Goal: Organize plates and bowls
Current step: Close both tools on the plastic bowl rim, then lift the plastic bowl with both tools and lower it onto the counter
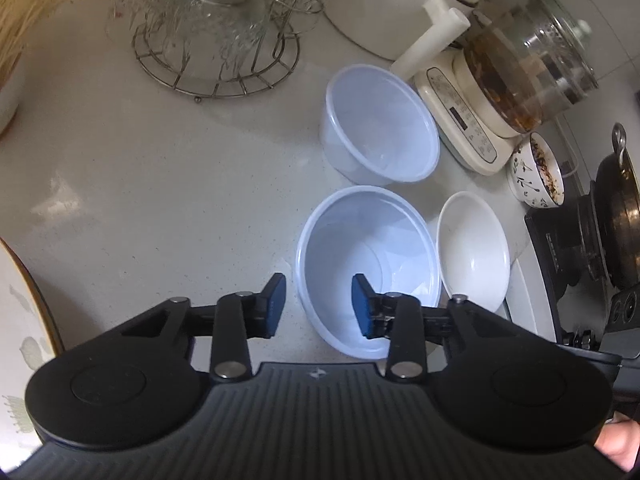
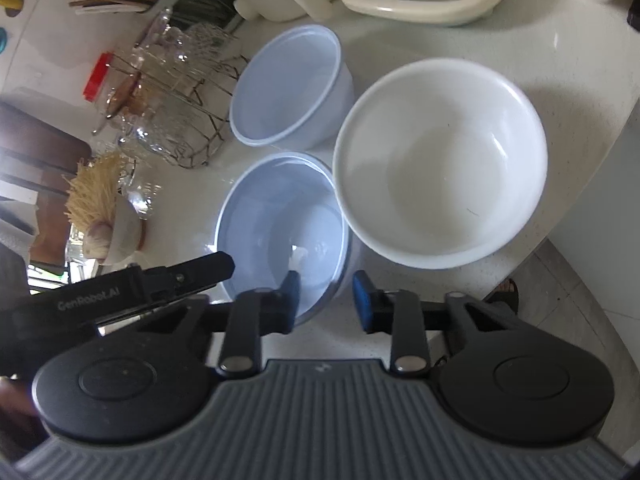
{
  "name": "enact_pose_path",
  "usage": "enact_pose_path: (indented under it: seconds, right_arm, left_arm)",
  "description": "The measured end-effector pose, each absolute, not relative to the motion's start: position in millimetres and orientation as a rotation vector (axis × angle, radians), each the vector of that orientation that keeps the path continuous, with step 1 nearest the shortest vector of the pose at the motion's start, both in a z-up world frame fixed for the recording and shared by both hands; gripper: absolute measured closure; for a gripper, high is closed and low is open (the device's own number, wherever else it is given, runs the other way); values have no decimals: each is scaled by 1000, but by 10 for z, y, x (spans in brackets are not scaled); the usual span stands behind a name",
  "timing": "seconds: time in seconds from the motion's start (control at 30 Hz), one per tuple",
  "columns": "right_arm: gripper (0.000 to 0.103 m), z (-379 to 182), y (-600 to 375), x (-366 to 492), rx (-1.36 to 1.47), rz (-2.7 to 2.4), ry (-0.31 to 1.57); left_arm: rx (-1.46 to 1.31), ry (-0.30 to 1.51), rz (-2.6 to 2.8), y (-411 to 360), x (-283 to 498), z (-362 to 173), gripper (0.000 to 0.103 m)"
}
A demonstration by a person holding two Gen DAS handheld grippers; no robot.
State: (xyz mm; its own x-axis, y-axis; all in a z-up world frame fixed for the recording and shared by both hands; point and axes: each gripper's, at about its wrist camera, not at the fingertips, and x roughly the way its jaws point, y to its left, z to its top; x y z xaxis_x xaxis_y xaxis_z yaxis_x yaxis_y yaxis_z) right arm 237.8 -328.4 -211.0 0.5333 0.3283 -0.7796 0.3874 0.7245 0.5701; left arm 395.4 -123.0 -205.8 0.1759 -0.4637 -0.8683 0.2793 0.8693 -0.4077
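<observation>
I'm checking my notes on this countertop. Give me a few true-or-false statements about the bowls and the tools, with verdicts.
1. The near pale blue plastic bowl has its rim between both tools' pads. True.
2. The far pale blue plastic bowl is stacked inside the near one. False: it stands apart, further back.
3. The white ceramic bowl is empty. True.
4. The left tool holds the white bowl. False: it straddles the near blue bowl's rim.
5. The right tool is at the near blue bowl. True.

Left tongs (image 1: 319, 307) straddle near bowl (image 1: 366, 252) rim.
</observation>
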Motion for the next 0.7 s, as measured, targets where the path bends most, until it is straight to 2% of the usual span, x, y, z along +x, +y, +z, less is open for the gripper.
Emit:
enact_pose_path:
  seconds: [0.07, 0.13, 0.2, 0.23, 0.7]
  right_arm:
    - [79, -2123, -3318, 2371, 816, -40, 1027]
    - [81, -2137, -3333, 2375, 827, -42, 1027]
    - [86, -2142, -3340, 2388, 821, -42, 1031]
    - [89, -2138, -3338, 2390, 818, -41, 1032]
    - [89, -1896, -3113, 2443, 726, 69, 990]
  left_arm:
    - [-172, 1295, -528, -1247, 3963, -2075, 74]
    - [-156, 1290, -510, -1252, 3968, -2064, 89]
    - [-152, 1281, -503, -1236, 3971, -2043, 94]
    - [-156, 1279, -502, -1219, 3972, -2036, 94]
    - [-214, 1196, -458, -822, 3791, -1743, 95]
